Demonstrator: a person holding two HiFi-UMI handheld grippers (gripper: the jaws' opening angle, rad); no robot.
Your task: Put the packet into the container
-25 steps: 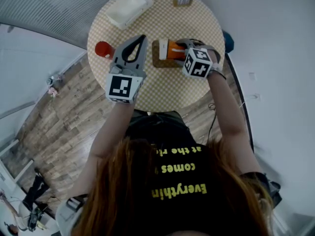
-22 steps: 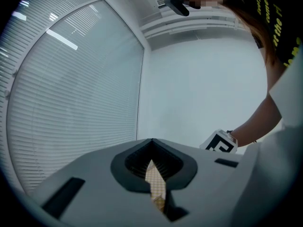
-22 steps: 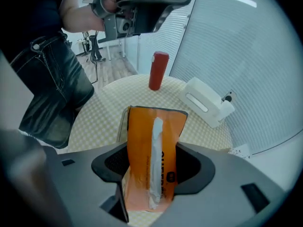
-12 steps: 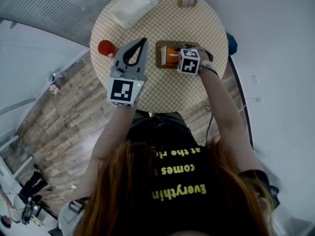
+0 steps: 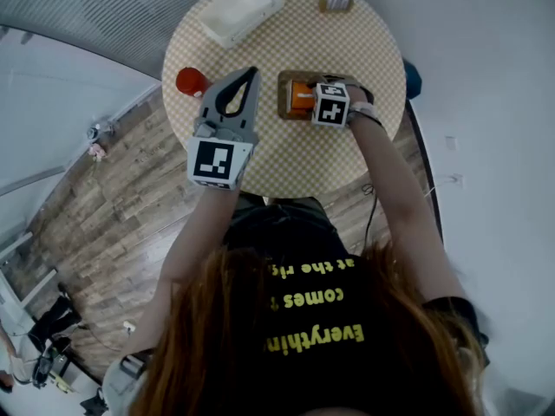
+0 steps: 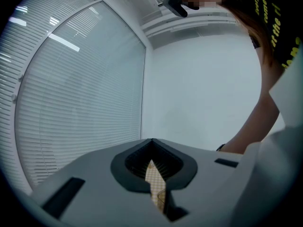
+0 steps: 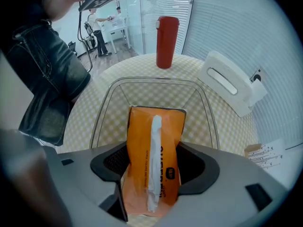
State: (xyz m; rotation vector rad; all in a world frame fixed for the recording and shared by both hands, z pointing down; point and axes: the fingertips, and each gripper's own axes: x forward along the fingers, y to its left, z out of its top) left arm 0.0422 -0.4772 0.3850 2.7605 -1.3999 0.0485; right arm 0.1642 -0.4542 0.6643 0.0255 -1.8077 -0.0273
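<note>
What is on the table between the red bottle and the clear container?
Nothing. The right gripper view shows only bare checkered table between the red bottle and the clear container.

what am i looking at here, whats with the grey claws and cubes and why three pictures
No robot: a person holds a two-jaw gripper in each hand; the cubes belong to them. The head view looks down from the person's head; the other two come from cameras riding on each gripper. On the checked table are a red bottle, a white plastic piece and a clear container. The right gripper holds an orange packet inside that container; its jaws have just been opening slightly, pads on the packet. The left gripper is shut and empty.
</note>
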